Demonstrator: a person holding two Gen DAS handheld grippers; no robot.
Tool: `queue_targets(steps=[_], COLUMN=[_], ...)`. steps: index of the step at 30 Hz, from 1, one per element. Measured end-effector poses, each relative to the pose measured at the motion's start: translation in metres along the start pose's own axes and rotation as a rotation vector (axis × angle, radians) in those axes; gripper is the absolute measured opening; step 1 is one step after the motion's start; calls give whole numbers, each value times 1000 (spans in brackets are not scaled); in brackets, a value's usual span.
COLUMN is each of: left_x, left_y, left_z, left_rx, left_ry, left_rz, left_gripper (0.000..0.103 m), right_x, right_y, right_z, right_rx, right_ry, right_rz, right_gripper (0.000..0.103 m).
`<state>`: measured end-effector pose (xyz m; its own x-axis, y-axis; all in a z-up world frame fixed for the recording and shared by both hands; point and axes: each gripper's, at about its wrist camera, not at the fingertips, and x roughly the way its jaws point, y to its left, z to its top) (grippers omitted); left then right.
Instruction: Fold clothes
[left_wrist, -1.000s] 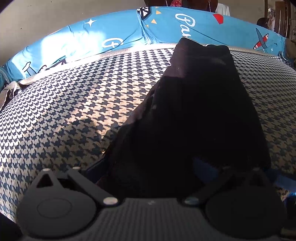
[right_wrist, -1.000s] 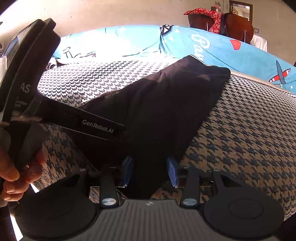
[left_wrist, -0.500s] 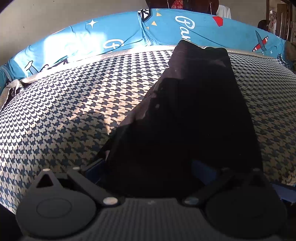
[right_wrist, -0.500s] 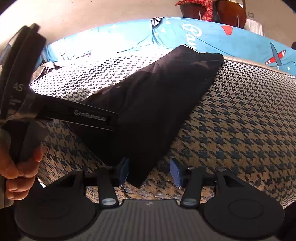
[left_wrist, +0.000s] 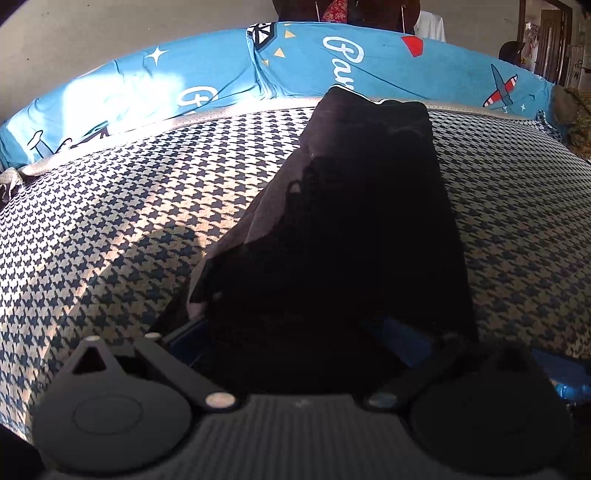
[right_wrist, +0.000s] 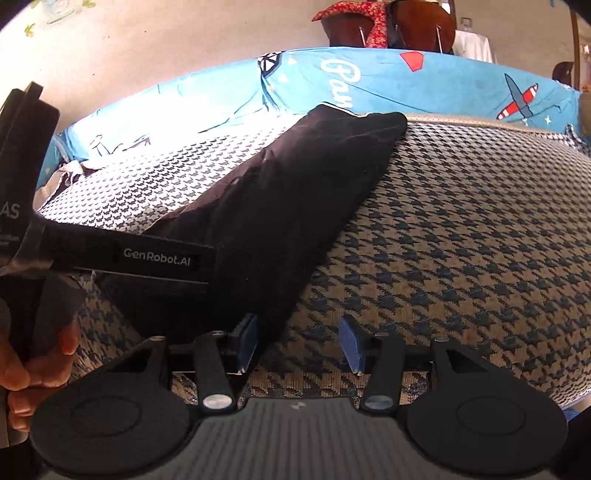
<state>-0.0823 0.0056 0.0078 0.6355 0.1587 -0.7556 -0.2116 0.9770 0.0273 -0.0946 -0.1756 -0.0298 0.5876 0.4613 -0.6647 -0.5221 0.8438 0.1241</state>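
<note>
Right wrist view: right claw (right_wrist: 300, 341) stands wide, empty, its left pad beside the near corner of the black garment (right_wrist: 295, 206). Left claw (left_wrist: 295, 332) straddles that garment's near end; grip unclear. Garment lies lengthwise on the houndstooth bed (right_wrist: 461, 229), reaching the blue printed sheet (right_wrist: 443, 85).

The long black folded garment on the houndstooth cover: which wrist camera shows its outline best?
The right wrist view: the long black folded garment shows sunlit from its far end to its near corner, by the open right gripper. In the left wrist view the garment is mostly shadowed and hides the left gripper's fingers.
</note>
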Motion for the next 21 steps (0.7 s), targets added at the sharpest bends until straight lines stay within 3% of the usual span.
queue_targets(steps=[8, 12, 21], left_x=[16, 27, 32], left_y=[-11, -15, -16], left_z=[24, 31, 9], left_rx=[-5, 22, 29], left_ry=[10, 13, 39], left_rz=[-20, 5, 11], left_gripper=[103, 103, 103], right_x=[3, 6, 11], right_y=[-9, -11, -23], right_z=[3, 8, 30], right_rx=[70, 53, -21], right_ry=[16, 24, 14], right_rz=[12, 12, 10], right_gripper=[49, 49, 49])
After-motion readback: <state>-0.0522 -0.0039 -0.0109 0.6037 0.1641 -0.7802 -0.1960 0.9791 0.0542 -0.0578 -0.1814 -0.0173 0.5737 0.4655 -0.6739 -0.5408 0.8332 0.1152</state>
